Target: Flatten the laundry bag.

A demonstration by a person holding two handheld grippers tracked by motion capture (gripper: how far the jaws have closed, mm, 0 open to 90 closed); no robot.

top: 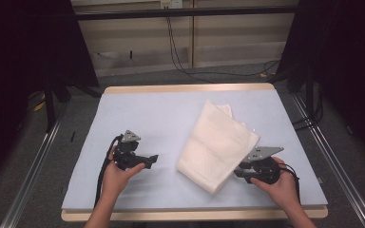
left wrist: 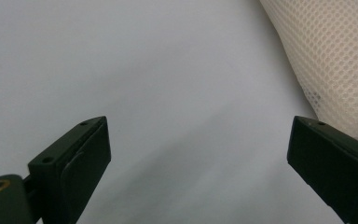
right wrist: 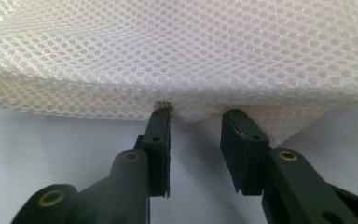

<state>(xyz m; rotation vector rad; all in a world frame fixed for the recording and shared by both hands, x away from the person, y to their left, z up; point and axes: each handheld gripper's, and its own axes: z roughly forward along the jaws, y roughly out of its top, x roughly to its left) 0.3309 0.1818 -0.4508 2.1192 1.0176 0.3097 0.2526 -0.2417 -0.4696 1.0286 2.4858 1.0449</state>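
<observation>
Folded white mesh cloth [top: 217, 145] lies diagonally on pale blue table cover [top: 147, 111], right of centre, long axis from 1 o'clock to 7 o'clock. Right gripper [top: 240, 172] at cloth's near right edge, roughly 4 o'clock from cloth centre; jaws partly apart, tips against cloth hem [right wrist: 186, 109], not pinching it. Left gripper [top: 153, 159] at 9 o'clock from cloth, near but apart; jaws wide, nothing between, over bare cover.

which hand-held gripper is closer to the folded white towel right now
Right. The right hand-held gripper has its tips at the towel edge; the left hand-held gripper sits apart on the mat beside it.
</observation>
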